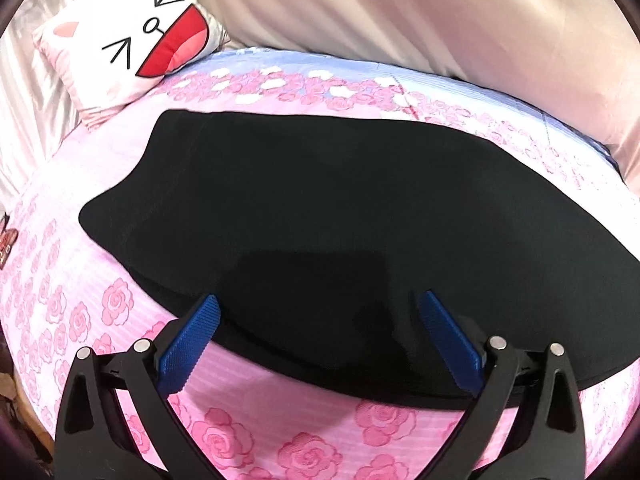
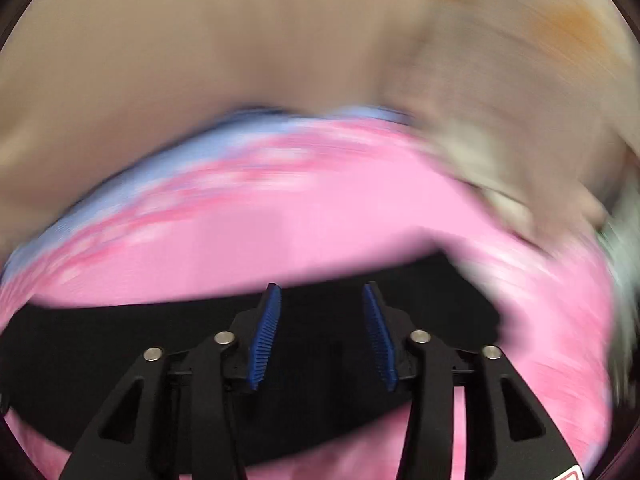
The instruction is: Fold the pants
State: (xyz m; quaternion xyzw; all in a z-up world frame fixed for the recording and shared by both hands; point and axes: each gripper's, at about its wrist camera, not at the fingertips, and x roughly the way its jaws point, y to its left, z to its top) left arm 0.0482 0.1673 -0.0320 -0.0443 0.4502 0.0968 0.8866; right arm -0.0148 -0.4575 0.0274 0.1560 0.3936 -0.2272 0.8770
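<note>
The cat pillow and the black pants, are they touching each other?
Apart. The left wrist view shows a strip of pink rose bedsheet between the cat pillow and the black pants.

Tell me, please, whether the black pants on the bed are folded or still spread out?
Apparently folded: the black pants lie flat on the pink floral bedspread as one compact dark shape, no separate legs showing. How many layers, cannot tell.
</note>
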